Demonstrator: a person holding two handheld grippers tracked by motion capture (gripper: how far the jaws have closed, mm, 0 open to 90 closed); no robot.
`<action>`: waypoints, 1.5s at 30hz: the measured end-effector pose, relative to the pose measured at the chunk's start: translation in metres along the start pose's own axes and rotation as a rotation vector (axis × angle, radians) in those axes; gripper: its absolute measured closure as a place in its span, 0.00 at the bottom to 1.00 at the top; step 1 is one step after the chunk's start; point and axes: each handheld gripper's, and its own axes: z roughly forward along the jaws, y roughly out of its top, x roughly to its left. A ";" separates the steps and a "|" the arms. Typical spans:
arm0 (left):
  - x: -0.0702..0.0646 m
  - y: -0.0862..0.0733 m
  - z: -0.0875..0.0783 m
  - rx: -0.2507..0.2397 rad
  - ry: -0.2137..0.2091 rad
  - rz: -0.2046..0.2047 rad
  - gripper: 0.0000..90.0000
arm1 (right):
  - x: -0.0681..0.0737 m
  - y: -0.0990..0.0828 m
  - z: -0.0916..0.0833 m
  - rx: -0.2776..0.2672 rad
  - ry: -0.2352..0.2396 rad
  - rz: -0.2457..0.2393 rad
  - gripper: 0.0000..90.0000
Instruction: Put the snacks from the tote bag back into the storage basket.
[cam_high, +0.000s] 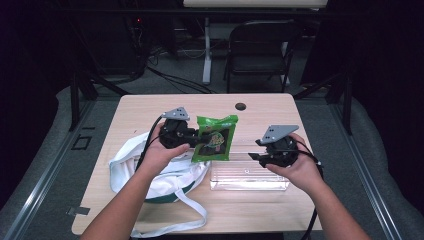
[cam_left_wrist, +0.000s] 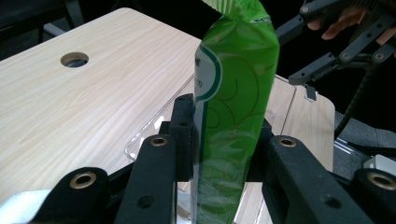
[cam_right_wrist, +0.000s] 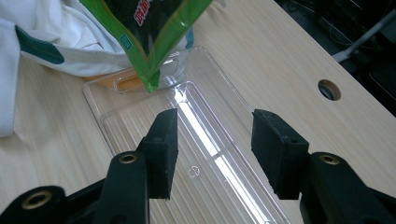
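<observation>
A green snack bag hangs upright above the table, and my left gripper is shut on its left edge. In the left gripper view the bag stands pinched between both black pads. A clear plastic tray lies on the table to the right of the bag. My right gripper hovers over the tray's right part, open with nothing between its fingers. In the right gripper view the tray lies below the open gripper, and the bag's lower corner hangs over the tray's far end.
A white cloth bag with green trim lies at the table's front left, under my left forearm; its strap trails to the front edge. The tabletop has a round cable hole at the back. A black chair stands behind the table.
</observation>
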 end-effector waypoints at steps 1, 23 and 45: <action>0.000 0.000 0.001 -0.001 0.000 0.000 0.80 | 0.000 0.003 0.000 0.004 0.007 -0.011 0.57; -0.009 0.001 0.016 0.036 -0.028 0.030 0.80 | -0.012 0.050 -0.013 0.088 0.034 -0.164 0.51; -0.017 0.003 0.031 0.066 -0.040 0.063 0.80 | -0.012 0.078 -0.015 0.140 0.042 -0.286 0.46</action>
